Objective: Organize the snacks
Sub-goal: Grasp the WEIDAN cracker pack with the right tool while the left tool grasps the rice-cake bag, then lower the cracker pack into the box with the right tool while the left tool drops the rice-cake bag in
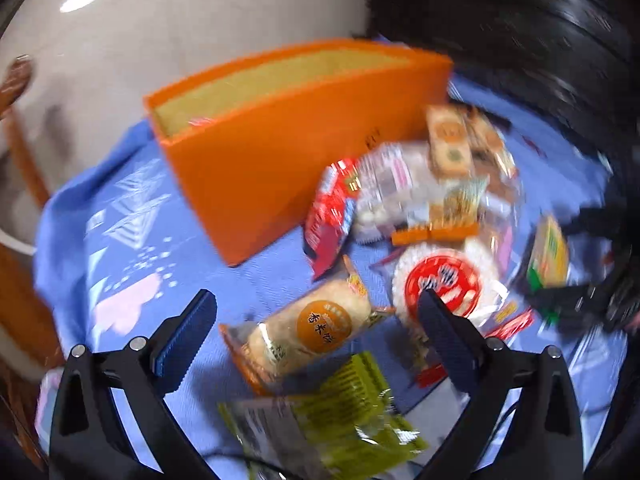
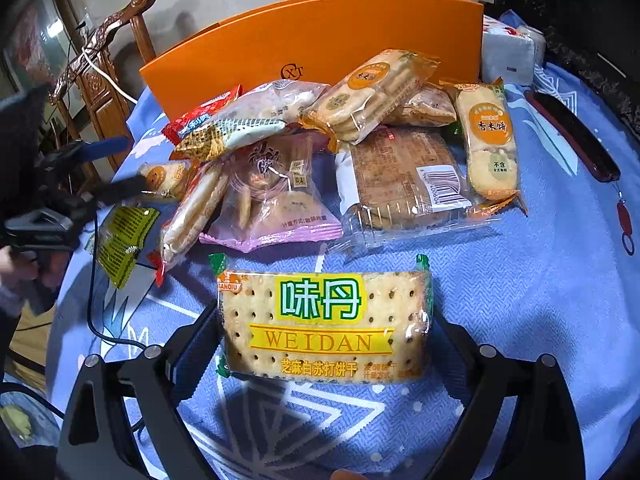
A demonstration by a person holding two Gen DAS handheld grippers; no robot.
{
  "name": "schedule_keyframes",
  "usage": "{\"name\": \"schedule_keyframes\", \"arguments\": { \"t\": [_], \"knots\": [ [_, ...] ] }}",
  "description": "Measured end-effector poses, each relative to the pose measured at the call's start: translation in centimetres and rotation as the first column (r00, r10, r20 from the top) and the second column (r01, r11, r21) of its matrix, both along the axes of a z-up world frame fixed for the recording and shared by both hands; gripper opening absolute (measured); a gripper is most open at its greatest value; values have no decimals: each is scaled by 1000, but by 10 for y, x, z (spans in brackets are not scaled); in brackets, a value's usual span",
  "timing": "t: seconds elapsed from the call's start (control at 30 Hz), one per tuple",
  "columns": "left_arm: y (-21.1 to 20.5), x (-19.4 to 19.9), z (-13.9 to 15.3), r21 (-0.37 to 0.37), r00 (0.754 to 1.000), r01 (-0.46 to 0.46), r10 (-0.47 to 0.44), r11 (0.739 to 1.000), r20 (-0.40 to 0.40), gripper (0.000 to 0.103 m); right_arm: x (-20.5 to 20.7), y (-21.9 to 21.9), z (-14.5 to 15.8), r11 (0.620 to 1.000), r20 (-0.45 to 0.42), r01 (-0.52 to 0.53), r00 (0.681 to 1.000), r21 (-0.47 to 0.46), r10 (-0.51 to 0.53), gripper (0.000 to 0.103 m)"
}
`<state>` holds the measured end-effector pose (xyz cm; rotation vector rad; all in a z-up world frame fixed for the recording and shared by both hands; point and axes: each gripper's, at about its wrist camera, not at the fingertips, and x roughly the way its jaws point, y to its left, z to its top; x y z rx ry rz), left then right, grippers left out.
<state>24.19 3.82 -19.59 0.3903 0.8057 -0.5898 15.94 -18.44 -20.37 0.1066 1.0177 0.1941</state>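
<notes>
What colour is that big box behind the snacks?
The box is orange, clearest in the right wrist view.

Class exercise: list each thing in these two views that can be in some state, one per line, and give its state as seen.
Right gripper: shut on the WEIDAN cracker pack, held above the blue cloth.
Left gripper: open, empty, over a rice cracker pack.
Orange box: upright, top open, nearly empty.
Snack pile: sealed packs, loosely heaped outside the box.

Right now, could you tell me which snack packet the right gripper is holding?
The WEIDAN cracker packet, yellow-green labelled, sits between the right gripper fingers, apart from the pile by the orange box.
</notes>
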Motion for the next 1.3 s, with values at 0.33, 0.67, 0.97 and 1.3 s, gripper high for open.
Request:
{"name": "schedule_keyframes", "arguments": {
  "t": [0.33, 0.67, 0.97, 1.3],
  "knots": [
    [5, 38, -33, 5, 983, 122, -121, 992, -136, 61, 7, 2, 0, 1000, -21, 7, 1000, -11, -8, 95],
    [14, 2, -28, -21, 993, 1, -3, 1000, -121, 36, 6, 1, -1, 1000, -26, 25, 999, -7, -25, 94],
    [16, -38, -1, -102, 990, -114, 105, 988, -95, 36, -13, -7, 14, 999, 8, 42, 999, 12, -42, 94],
    [19, -66, 67, -191, 978, -208, 209, 959, -15, 36, -24, -14, 61, 1000, 103, 25, 994, 7, -26, 94]
  ]
}}
